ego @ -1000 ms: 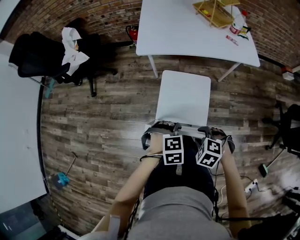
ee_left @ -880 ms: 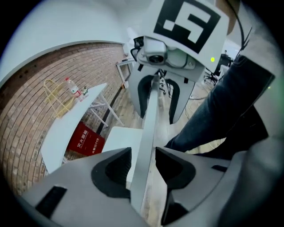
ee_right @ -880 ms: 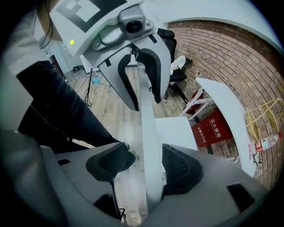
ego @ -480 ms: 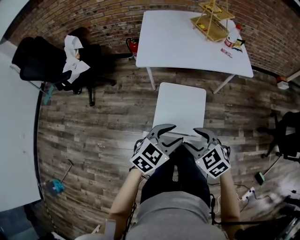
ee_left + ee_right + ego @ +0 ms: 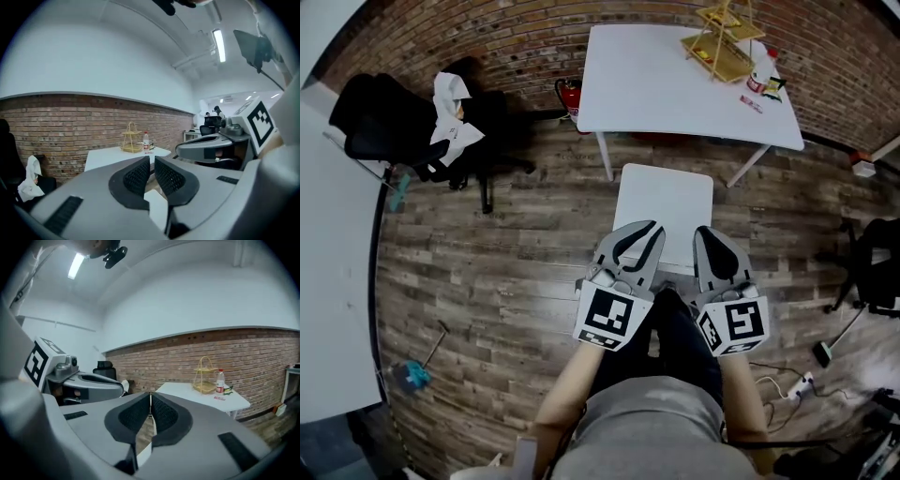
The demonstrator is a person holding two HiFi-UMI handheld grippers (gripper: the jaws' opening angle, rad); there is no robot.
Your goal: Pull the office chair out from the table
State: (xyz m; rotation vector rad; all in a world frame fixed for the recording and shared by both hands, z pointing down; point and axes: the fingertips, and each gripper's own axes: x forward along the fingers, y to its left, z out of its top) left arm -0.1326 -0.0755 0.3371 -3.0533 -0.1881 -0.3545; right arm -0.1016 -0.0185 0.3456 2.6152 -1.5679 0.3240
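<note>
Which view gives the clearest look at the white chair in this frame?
The head view: most of the white chair shows from above, apart from the table. The left gripper view and right gripper view each show only a white sliver of it below their jaws.

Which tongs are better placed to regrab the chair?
Left, marginally. Both hang empty by the near edge of the chair; the left tongs have just been closing but show a slit, the right tongs are shut. The chair already stands clear of the table.
</note>
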